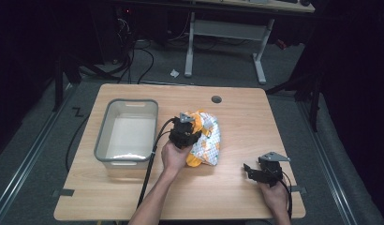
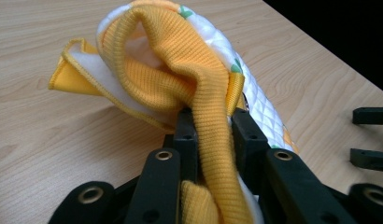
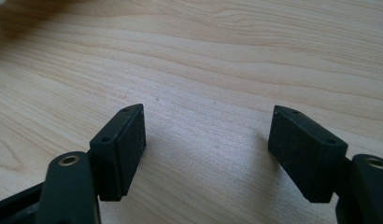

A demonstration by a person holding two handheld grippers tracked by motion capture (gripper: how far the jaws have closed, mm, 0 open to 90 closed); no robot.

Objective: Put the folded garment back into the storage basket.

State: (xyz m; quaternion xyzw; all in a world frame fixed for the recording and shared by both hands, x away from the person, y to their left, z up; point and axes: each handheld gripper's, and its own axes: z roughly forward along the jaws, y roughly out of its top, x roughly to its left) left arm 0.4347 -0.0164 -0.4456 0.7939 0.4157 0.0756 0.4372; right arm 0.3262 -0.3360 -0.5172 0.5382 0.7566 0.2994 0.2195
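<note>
Left gripper (image 2: 213, 126) fingers clamped on quilted oven mitt (image 2: 199, 88), wrist angled down.

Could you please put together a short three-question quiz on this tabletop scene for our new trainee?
1. True or false: the left gripper is shut on the garment's yellow ribbed cuff.
2. How do the right gripper's jaws stand? A) wide apart over bare wood B) closed on cloth C) clamped on the bin's rim
3. On which side of the garment, in the high view, does the grey bin stand?

Key
1. True; the cuff runs between the two jaws.
2. A; nothing lies between them, above the table.
3. On its left, apart from it.
</note>
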